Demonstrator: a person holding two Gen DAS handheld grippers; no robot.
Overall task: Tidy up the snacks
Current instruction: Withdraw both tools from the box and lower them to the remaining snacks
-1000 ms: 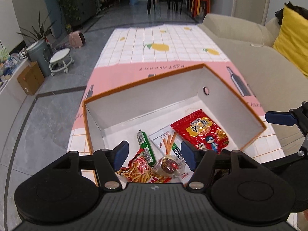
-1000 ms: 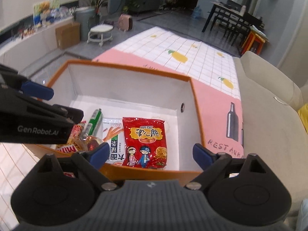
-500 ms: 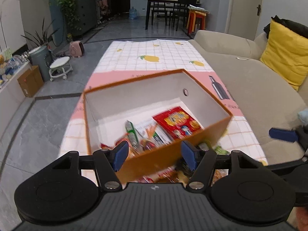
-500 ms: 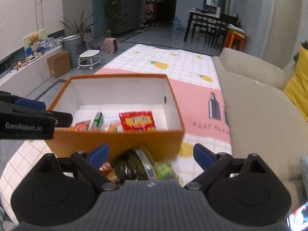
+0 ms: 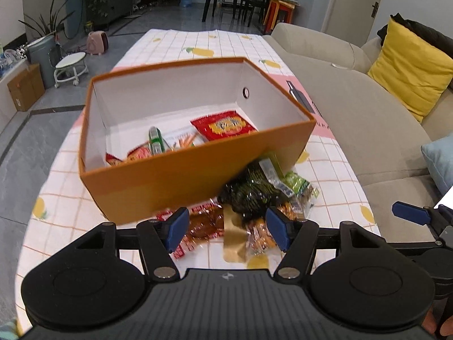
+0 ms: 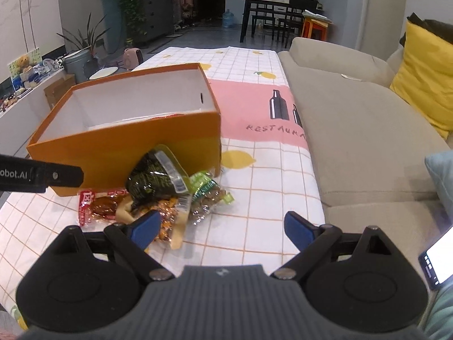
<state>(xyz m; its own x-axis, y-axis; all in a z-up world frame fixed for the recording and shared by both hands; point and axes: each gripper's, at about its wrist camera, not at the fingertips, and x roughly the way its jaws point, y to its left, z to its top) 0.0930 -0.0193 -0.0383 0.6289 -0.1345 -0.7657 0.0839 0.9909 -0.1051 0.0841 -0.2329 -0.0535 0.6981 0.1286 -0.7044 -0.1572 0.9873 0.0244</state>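
An orange box (image 5: pixel 181 175) (image 6: pixel 119 147) with white inner walls stands on the chequered tablecloth. Inside lie a red snack packet (image 5: pixel 223 126), a green tube (image 5: pixel 155 141) and other packets. A heap of loose snacks lies against the box's near wall: a dark green seaweed pack (image 5: pixel 252 189) (image 6: pixel 150 178), a light green packet (image 6: pixel 203 187), a red-edged packet (image 6: pixel 96 206) and orange sweets (image 5: pixel 260 238). My left gripper (image 5: pixel 226 229) hovers open just above this heap. My right gripper (image 6: pixel 220 229) is open over bare cloth to the heap's right, its left finger (image 6: pixel 144 226) over the sweets.
A beige sofa (image 6: pixel 354 130) with a yellow cushion (image 5: pixel 410 68) runs along the table's right side. A phone (image 6: pixel 438 257) shows at the right edge. On the floor to the left are a white stool (image 5: pixel 69 68) and a cardboard carton (image 5: pixel 25 87).
Both grippers have pulled back from above the box towards the near side and dropped lower. The heap of snacks in front of the box has come into view. Both stay open.
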